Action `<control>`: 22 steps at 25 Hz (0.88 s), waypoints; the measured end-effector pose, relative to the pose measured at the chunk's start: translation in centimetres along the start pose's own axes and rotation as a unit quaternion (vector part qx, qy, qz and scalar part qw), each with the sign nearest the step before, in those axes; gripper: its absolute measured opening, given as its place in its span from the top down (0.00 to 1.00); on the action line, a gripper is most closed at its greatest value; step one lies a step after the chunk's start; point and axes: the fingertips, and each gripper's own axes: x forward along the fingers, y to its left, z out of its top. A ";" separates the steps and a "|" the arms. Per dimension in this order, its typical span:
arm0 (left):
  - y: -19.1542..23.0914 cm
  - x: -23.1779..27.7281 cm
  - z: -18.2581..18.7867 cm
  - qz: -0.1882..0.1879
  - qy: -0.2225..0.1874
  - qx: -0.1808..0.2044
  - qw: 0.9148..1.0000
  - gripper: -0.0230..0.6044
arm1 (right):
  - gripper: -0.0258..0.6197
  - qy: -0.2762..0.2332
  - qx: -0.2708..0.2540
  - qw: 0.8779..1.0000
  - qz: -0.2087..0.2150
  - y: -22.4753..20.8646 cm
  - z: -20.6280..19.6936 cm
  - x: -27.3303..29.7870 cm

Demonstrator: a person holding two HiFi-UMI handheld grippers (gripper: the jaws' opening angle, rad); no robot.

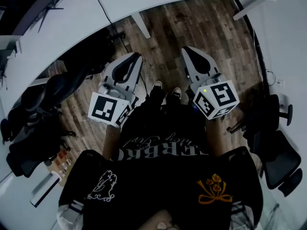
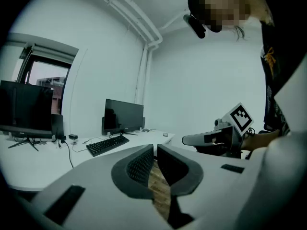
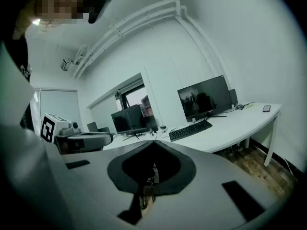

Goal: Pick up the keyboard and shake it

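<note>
1. Your left gripper [image 2: 154, 148] has its jaws pressed together at the tips. Nothing sits between the ribbed pads; only floor planks show through the slit behind them.
2. Your right gripper [image 3: 153, 143] is the same: jaws fully together and empty.
3. You hold both grippers side by side in front of your body, roughly level, tips aimed at the far desk. This looks like a ready pose, so the pick-up has probably not begun.
4. The keyboard [image 2: 106, 145] lies flat on the white desk [image 1: 72, 28], just in front of a dark monitor [image 2: 123, 115] and well apart from both grippers.
5. You will likely need to spread both sets of jaws before they reach the keyboard, one gripper for each end.
6. The desk's near edge curves across the far side of the scene, and bare wooden floor [image 1: 211, 28] lies between it and your feet, so the way forward looks open.
7. A slanted desk leg [image 1: 140, 25] stands just under that edge, ahead of your left gripper.
8. Dark office chairs crowd the left side [image 1: 53, 95] and the right side [image 1: 280, 152], so the room for shaking is mostly forward and upward.
</note>
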 end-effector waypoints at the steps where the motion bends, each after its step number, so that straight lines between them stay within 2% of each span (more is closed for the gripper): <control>1: 0.0 -0.2 0.0 0.000 -0.001 0.000 1.000 0.91 | 0.94 0.002 0.002 1.000 -0.002 0.2 0.0 0.0; 9: 0.4 -1.6 0.5 0.008 -0.009 -0.005 1.000 0.91 | 0.94 -0.015 -0.024 1.000 0.004 2.2 0.8 -0.4; 15: 0.2 -2.0 1.4 0.020 -0.025 -0.007 0.999 0.91 | 0.94 -0.025 -0.004 1.000 0.007 2.6 1.6 -1.5; 22: -1.8 -1.6 1.5 0.027 -0.034 -0.009 0.999 0.91 | 0.94 -0.023 -0.011 0.999 0.020 2.4 1.6 -3.6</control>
